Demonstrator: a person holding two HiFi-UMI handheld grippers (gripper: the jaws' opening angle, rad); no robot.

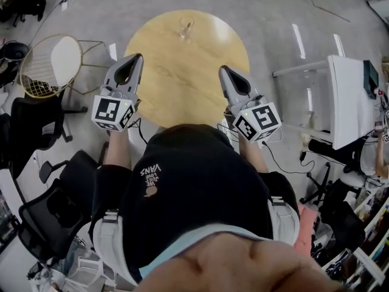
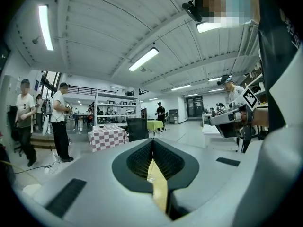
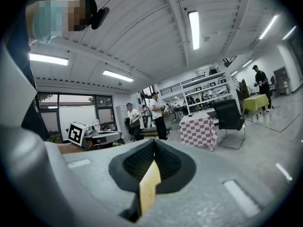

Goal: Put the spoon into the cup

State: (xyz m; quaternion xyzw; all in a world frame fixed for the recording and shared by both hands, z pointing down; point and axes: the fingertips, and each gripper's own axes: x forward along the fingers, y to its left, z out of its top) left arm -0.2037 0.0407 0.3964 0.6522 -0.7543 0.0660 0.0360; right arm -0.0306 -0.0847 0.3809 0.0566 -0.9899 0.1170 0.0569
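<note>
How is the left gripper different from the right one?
The left gripper hangs over the left edge of the table, the right gripper over its right edge. The left gripper tilts rightward, the right gripper leftward. Both have shut, empty jaws.

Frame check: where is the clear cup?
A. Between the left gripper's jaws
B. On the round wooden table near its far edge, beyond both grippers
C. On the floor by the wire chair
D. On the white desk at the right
B: the head view shows the clear cup standing near the far rim of the round wooden table, well ahead of the left gripper and the right gripper, neither touching it.
</note>
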